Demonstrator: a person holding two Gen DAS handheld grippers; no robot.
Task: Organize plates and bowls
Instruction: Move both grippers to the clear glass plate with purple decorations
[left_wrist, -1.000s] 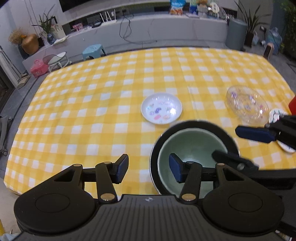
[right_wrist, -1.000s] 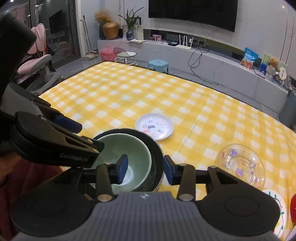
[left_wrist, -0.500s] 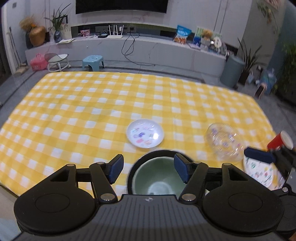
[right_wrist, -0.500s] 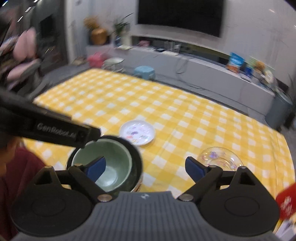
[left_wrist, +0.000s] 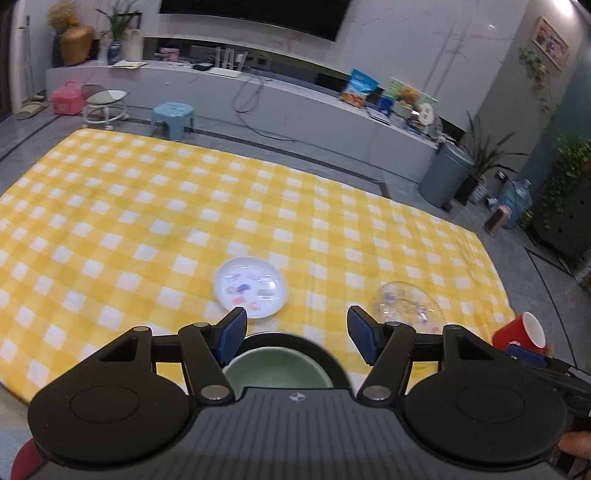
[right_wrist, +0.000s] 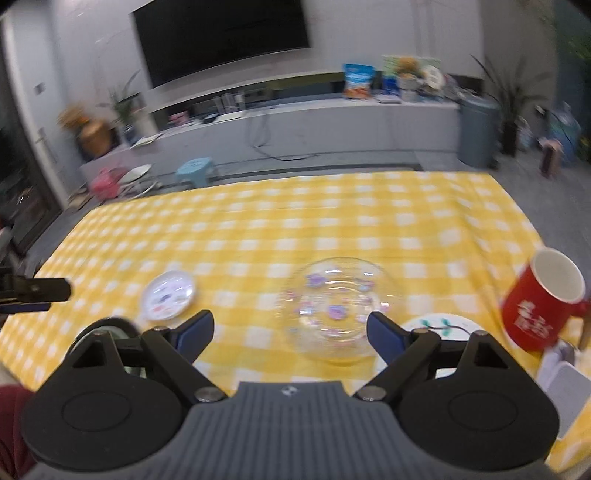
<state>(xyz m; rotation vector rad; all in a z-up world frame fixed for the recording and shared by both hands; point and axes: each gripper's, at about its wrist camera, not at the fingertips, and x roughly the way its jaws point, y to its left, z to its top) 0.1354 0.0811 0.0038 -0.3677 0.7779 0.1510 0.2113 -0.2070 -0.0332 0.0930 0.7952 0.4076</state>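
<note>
The clear glass bowl with purple flowers (right_wrist: 337, 309) sits on the yellow checked cloth (right_wrist: 295, 229), just ahead of the right gripper (right_wrist: 290, 330). Both the right gripper and the left gripper (left_wrist: 295, 334) are spread apart and empty. The bowl is probably slippery and easy to break, so pinch its rim gently.

— Showing matte black on both, left gripper (left_wrist: 297, 338) and right gripper (right_wrist: 290, 332), with blue pads (left_wrist: 232, 334), silver pivot screws, ribbed grey housing.

— Also sporting round black discs, plus a dark red sleeve (right_wrist: 11, 424) peeking in.
</note>
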